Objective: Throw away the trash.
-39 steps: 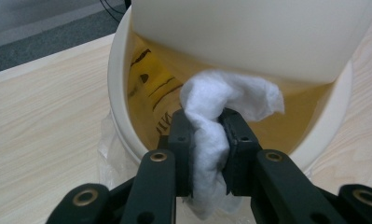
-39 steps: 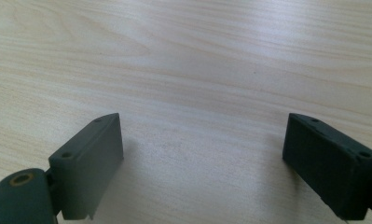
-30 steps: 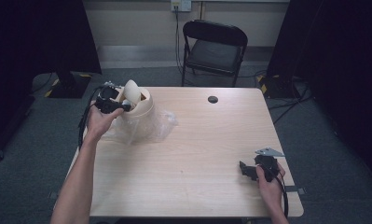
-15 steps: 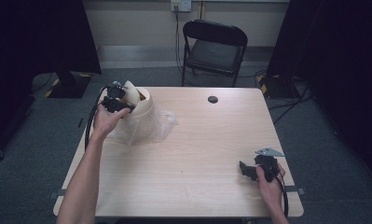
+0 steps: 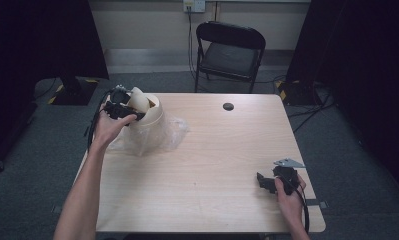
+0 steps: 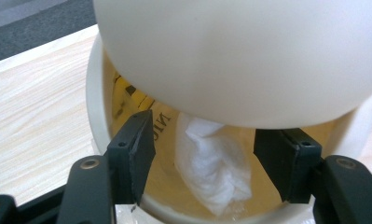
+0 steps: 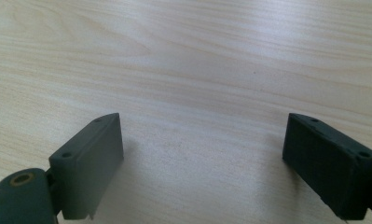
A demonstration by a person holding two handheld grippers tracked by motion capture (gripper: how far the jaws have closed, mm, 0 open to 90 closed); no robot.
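Right gripper (image 5: 265, 182): near edge of the surface (image 5: 212, 165), at the right, in the person's right hand (image 5: 287, 192); fingers spread wide with nothing between them; the right gripper view shows bare wood grain under both fingers (image 7: 88, 165)
Left gripper (image 5: 134, 116): far left of the surface, in the person's left hand (image 5: 109, 127), at the mouth of a cream bucket (image 5: 149, 125); fingers (image 6: 132, 154) parted, one on either side of a white cloth (image 6: 211, 163) lying inside the bucket; not closed on it
Bucket: stands on a sheet of clear crumpled plastic (image 5: 174, 132); a pale rounded lid (image 5: 136, 97) tilts over its opening
In the way: the lid (image 6: 239, 56) looms over the fingers in the left gripper view and covers most of the opening
Left gripper view alone: the cloth; black lettering and a yellow mark on the bucket's inner wall (image 6: 127, 95)
High view alone: a small black disc (image 5: 228, 106) near the far edge, well apart from both grippers; a black folding chair (image 5: 229, 52) beyond the surface; a wall socket (image 5: 194, 6) behind the chair; cables on the grey floor (image 5: 307, 102)
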